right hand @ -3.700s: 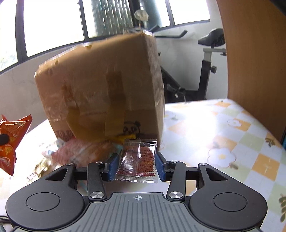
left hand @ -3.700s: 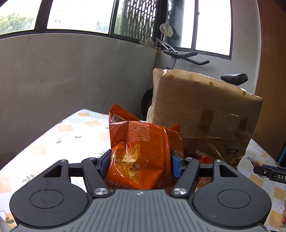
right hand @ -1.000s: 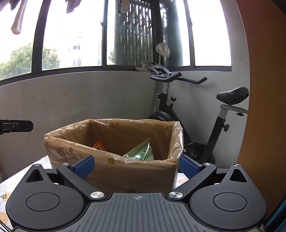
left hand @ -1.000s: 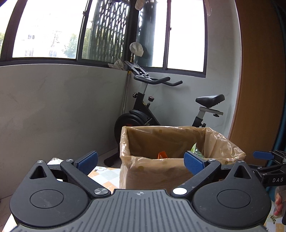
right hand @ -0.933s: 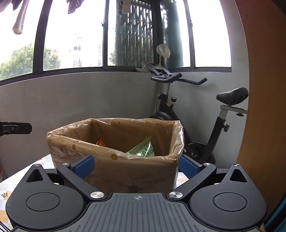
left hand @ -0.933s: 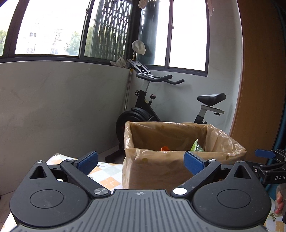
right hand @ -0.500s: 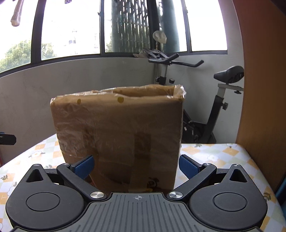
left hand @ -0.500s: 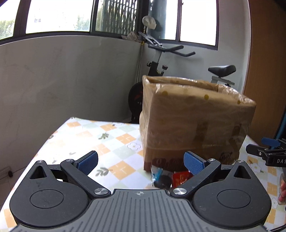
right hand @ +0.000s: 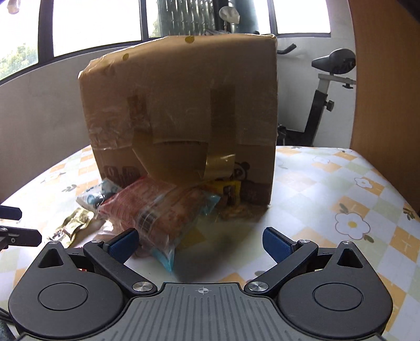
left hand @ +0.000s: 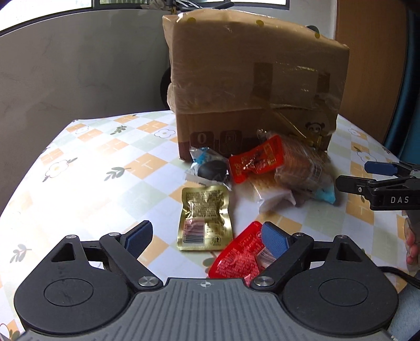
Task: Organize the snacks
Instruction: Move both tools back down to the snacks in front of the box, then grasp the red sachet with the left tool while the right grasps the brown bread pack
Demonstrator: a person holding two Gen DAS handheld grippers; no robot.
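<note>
Though unheld, gold packet (left hand: 204, 217) between fingers (left hand: 138, 237).

Daylight comes in from the windows (right hand: 99, 23) behind, which are blown out to near white in the right wrist view. The box (right hand: 183, 105) is backlit, its near face in shade, and casts a soft shadow over the packets (right hand: 157, 209) at its foot. Those packets are smeared with blur there; in the left wrist view they are sharper, with glare on the gold pouch (left hand: 203, 217). Fisheye bending curves the wall (left hand: 65, 65) and the table (left hand: 78, 170) edges.
</note>
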